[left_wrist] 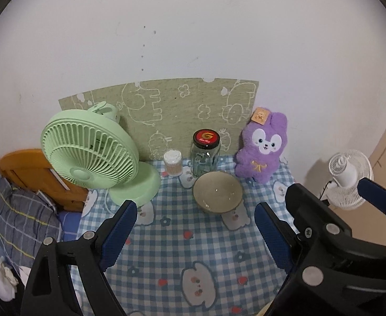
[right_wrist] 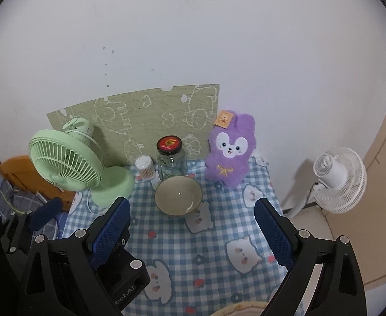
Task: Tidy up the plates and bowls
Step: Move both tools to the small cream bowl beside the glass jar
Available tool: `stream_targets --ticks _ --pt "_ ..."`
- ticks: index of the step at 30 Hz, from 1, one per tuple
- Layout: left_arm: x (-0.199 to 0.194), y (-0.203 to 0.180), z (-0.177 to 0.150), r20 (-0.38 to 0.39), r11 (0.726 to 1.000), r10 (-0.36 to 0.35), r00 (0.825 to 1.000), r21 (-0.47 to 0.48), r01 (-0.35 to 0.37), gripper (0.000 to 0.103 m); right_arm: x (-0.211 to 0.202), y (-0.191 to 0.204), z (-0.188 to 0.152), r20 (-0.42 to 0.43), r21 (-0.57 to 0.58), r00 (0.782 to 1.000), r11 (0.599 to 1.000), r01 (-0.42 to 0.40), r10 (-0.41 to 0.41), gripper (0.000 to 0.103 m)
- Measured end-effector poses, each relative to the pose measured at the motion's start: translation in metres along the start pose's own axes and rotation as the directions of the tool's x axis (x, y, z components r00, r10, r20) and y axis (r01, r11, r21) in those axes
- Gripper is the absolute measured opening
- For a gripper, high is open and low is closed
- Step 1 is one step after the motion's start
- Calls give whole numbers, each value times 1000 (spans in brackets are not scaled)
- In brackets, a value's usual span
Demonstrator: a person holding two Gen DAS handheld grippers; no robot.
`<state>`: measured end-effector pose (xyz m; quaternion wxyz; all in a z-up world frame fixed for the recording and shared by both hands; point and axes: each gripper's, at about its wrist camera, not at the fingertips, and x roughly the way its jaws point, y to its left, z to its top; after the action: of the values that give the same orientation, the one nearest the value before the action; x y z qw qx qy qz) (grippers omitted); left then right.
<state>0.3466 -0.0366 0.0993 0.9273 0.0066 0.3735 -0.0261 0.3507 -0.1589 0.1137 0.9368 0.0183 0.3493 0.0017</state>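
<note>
1. Left gripper (left_wrist: 195, 226) and right gripper (right_wrist: 193, 223): jaws spread apart, both empty, above the checked tablecloth (left_wrist: 182, 252).
2. Bowl (left_wrist: 217, 192) sits upright ahead of both, untouched (jar (left_wrist: 205, 152) just behind).

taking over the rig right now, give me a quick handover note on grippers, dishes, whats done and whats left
Left gripper: open, empty, held above the checked tablecloth.
Right gripper: open, empty, alongside the left.
Bowl: upright and empty near the back of the table, in front of the glass jar, between the green fan and purple plush.
A pale rim, maybe a plate, shows at the near edge.
Done: nothing gripped yet.
Left: pick up and organize the dishes.
</note>
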Motion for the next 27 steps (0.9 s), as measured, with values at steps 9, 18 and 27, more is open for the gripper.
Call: stream_targets --ticks 9,18,27 --pt "29 -19 10 22 991 113 993 -79 -111 92 41 -23 18 11 -78 997 994 -72 73 95" --pt "71 -26 14 -3 981 140 990 -132 -139 89 89 -34 27 -5 -127 993 985 -115 116 89" --pt "119 -17 2 -82 965 196 977 -161 -207 77 143 -28 18 -73 -144 983 973 -179 170 77"
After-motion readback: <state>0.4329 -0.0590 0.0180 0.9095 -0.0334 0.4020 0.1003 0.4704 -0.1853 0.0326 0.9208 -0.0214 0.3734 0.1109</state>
